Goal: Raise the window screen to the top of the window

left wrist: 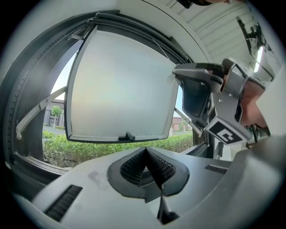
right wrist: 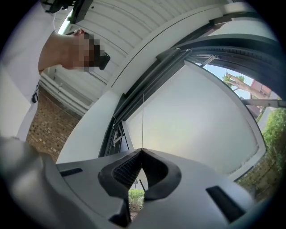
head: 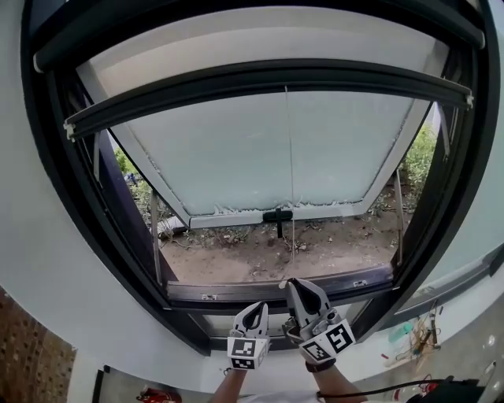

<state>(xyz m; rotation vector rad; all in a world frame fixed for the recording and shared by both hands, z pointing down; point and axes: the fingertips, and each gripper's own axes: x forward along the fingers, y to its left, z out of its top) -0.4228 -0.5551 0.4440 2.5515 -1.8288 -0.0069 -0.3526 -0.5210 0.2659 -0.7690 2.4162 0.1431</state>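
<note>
The window screen's dark bottom bar [head: 268, 79] hangs high in the window frame, just under the roller housing [head: 236, 24]. A thin pull cord [head: 290, 189] runs from the bar's middle straight down to my right gripper [head: 293, 283], which is shut on the cord and tilted upward. In the right gripper view the cord [right wrist: 143, 120] rises taut from the closed jaws [right wrist: 142, 151]. My left gripper [head: 256, 308] sits just left of the right one, shut with nothing in it [left wrist: 145, 150]. In the left gripper view the right gripper [left wrist: 196, 80] shows at the upper right.
Beyond the screen bar the frosted window sash [head: 268, 157] is swung open outward, with a black handle [head: 277, 215] on its lower edge. Bare ground and plants lie outside. The dark sill [head: 276, 290] is right by the grippers. A brick wall [head: 24, 354] stands at lower left.
</note>
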